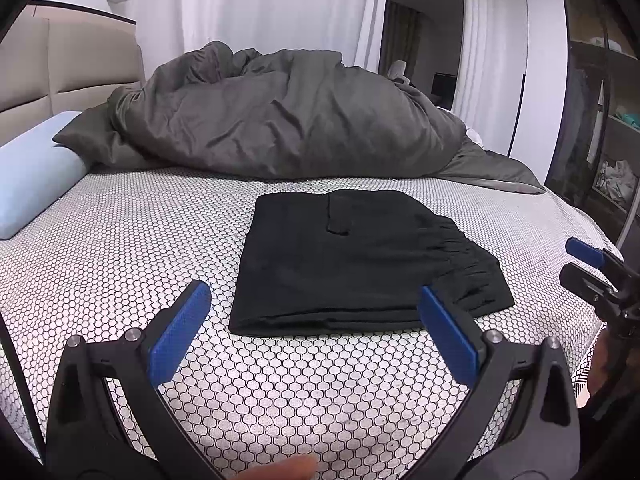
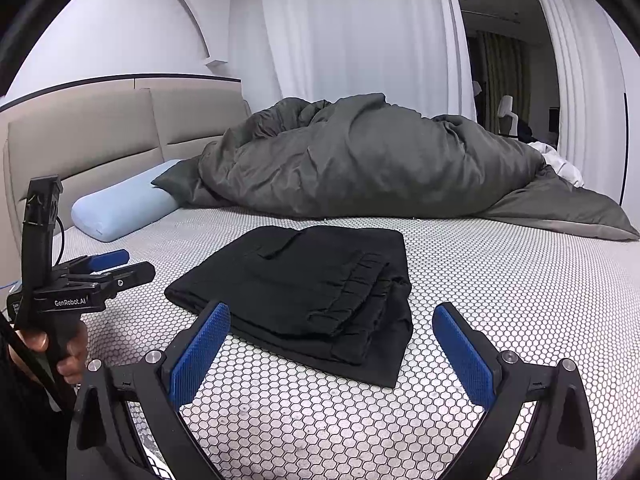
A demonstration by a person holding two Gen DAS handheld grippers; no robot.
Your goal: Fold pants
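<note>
The black pants lie folded in a compact stack on the bed, toward its near edge. The left gripper and right gripper both hover wide apart, empty, just short of the pants.

Soft even indoor light, sharp focus, fisheye-bent dark corners

You've got a bed, beige headboard, grey duvet, blue pillow, white curtains.
</note>
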